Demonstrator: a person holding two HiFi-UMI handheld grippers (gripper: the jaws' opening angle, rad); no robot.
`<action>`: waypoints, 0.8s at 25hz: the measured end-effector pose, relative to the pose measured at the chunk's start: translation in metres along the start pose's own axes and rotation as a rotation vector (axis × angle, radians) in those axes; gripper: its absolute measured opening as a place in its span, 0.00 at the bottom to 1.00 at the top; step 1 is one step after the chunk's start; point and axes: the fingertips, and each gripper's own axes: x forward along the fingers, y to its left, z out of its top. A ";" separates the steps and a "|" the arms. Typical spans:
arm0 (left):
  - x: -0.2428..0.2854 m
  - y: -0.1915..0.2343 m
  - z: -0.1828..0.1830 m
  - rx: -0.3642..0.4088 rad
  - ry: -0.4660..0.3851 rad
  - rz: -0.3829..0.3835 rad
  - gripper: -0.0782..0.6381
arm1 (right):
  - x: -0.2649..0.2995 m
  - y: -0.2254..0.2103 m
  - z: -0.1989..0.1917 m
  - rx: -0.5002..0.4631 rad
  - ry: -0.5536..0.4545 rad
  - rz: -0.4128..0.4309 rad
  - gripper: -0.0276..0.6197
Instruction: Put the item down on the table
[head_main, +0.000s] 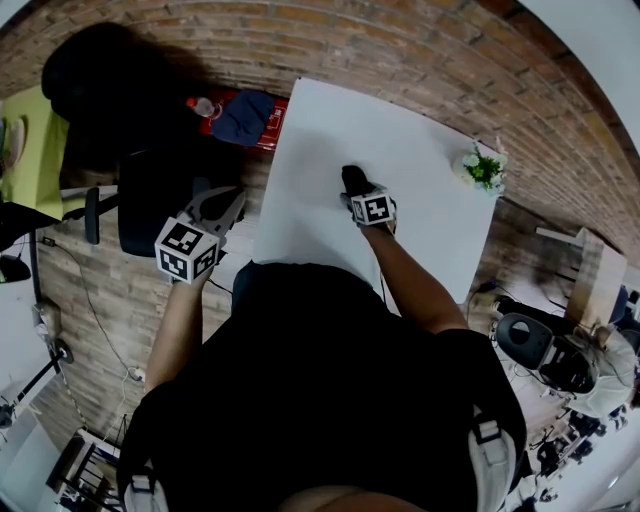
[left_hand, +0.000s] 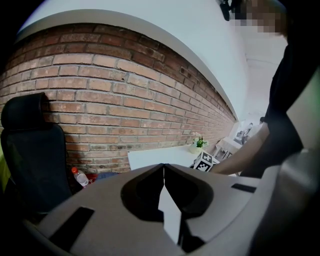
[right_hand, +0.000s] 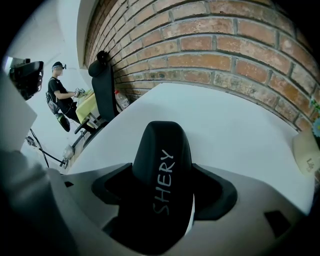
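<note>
The right tool (head_main: 356, 192) gripped a black SHERY-lettered case (right_hand: 161, 150) over the white surface (head_main: 410, 150); the left tool (head_main: 218, 207) hung clenched, empty.

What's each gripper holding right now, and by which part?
The right gripper clamps a black rounded oblong item lettered SHERY by its sides, rear half; its rounded front end sticks out. The left gripper is shut and empty.

Left gripper (head_main: 226, 206): jaws closed tip to tip, nothing between them, held just off the left edge of the table (head_main: 420, 150). Right gripper (head_main: 356, 190): bare right arm (head_main: 412, 282) extended over the table's middle, jaws clamped on a black item (right_hand: 162, 165).
</note>
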 end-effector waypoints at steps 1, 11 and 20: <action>-0.001 0.001 -0.001 -0.001 0.000 0.000 0.12 | 0.001 0.001 0.000 0.000 0.000 -0.001 0.62; -0.001 -0.001 -0.009 -0.015 0.004 -0.003 0.12 | 0.005 -0.003 -0.007 -0.003 0.015 -0.013 0.62; -0.002 -0.002 -0.010 -0.018 0.007 -0.008 0.12 | 0.006 -0.005 -0.009 0.012 0.022 -0.018 0.62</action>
